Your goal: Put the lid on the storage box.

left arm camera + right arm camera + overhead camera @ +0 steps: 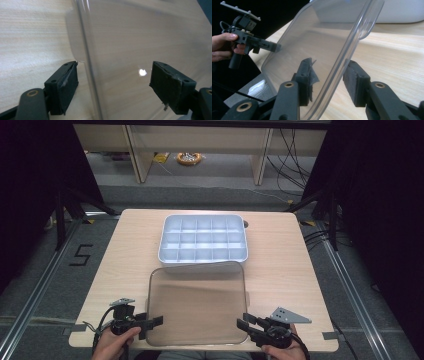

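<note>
A clear, faintly tinted plastic lid (197,305) lies on the wooden table (280,250) near its front edge, just in front of a white tray (202,240) with several small compartments. My left gripper (152,325) stands open at the lid's front left corner. In the left gripper view the lid's rim (86,50) runs between the wide-apart jaws of the left gripper (115,75), and neither pad presses on it. My right gripper (242,321) is shut on the lid's front right edge. In the right gripper view the lid (317,45) passes between the right gripper's (329,75) pads.
The white tray's wall (399,11) lies beyond the lid in the right gripper view, which also shows the left gripper (275,47) held by a hand at the lid's far edge. A cable hole (245,224) sits behind the tray. Bare wood flanks the lid.
</note>
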